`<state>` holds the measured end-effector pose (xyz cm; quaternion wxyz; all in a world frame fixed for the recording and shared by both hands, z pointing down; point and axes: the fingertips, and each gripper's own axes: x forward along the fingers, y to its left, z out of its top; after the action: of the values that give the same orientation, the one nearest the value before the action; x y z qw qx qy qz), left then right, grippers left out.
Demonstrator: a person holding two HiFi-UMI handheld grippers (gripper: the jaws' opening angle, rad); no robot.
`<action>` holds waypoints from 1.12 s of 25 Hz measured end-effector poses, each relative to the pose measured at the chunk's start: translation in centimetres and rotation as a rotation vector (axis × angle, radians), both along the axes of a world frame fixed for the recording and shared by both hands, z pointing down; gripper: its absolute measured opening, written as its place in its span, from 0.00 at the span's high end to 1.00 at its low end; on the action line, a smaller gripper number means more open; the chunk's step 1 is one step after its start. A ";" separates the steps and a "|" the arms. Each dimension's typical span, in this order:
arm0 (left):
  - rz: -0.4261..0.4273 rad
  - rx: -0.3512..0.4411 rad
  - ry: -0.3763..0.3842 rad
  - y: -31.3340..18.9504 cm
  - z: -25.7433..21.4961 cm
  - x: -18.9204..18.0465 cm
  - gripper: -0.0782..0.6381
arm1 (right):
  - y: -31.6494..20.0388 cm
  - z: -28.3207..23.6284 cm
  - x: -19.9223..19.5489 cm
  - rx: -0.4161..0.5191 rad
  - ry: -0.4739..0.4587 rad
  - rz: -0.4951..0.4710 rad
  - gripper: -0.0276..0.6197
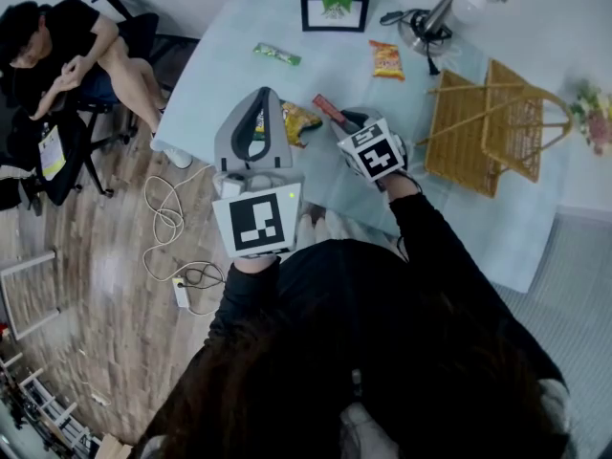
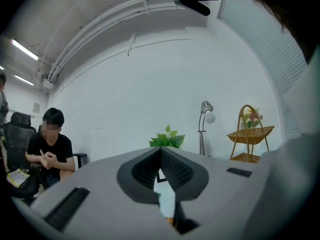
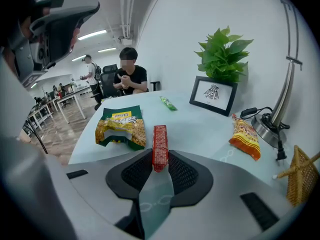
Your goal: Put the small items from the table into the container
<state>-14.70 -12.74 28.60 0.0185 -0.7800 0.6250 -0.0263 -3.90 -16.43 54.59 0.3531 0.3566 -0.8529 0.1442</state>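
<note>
Wicker basket (image 1: 497,127) sits at the right of the pale table (image 1: 239,36) in the head view. The red bar (image 1: 325,109) lies mid-table at the right tool (image 1: 340,120), with the left tool (image 1: 267,94) just left of it. Left gripper view: the jaws are closed together and empty. Right gripper view: the jaws pinch the bar's near end, with a yellow bag (image 3: 120,126) at left and an orange packet (image 3: 245,136) at right.

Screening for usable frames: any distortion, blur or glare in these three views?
Head view: sharp, evenly lit, dark hair filling the bottom. Left gripper view: strong fisheye, black corners, bright ceiling strips. Right gripper view: same fisheye, yet the red snack bar between the jaws is crisp.
</note>
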 end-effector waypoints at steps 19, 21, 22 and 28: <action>0.170 0.032 0.026 -0.1 -0.9 4.3 0.89 | 4.5 -5.9 6.9 0.065 -0.065 0.145 0.78; 0.207 0.037 0.027 -0.1 -1.0 5.5 0.89 | 5.2 -6.3 8.4 0.073 -0.067 0.184 0.78; 0.226 0.038 0.028 0.0 -1.0 6.1 0.89 | 5.5 -6.4 9.3 0.081 -0.062 0.200 0.78; 0.323 0.039 0.038 0.5 -1.2 9.4 0.89 | 9.0 -6.7 15.3 0.062 -0.034 0.336 0.78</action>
<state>-5.32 -12.27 27.37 0.0258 -0.8701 0.4922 0.0039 11.41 -7.39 47.84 0.2985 0.5024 -0.7911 0.1808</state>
